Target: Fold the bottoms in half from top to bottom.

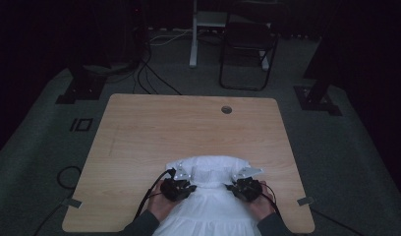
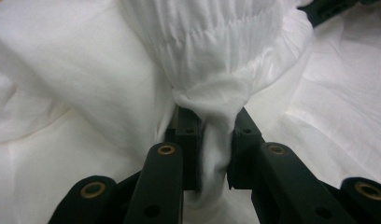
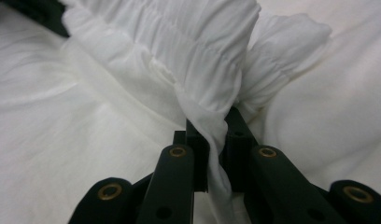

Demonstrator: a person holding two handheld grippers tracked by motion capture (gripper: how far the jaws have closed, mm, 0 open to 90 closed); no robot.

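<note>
A white garment [image 1: 208,209] with a gathered, elasticated band lies on the near part of the wooden table [image 1: 188,123], and its lower part hangs over the front edge. My left gripper [image 1: 188,187] is shut on a bunched fold of the band at its left end, with the cloth [image 2: 216,140] squeezed between the black jaws of the left gripper [image 2: 212,126]. My right gripper [image 1: 234,187] grips the band's right end the same way; a pinch of fabric [image 3: 212,121] sits tight in the right gripper [image 3: 212,128]. A hand holds each gripper from below.
A round cable hole [image 1: 226,109] sits near the table's far edge. Beyond the table stand a dark folding chair [image 1: 247,44], a white stand leg [image 1: 192,44] and black cables [image 1: 149,78] on the grey carpet. Black equipment bases flank the table.
</note>
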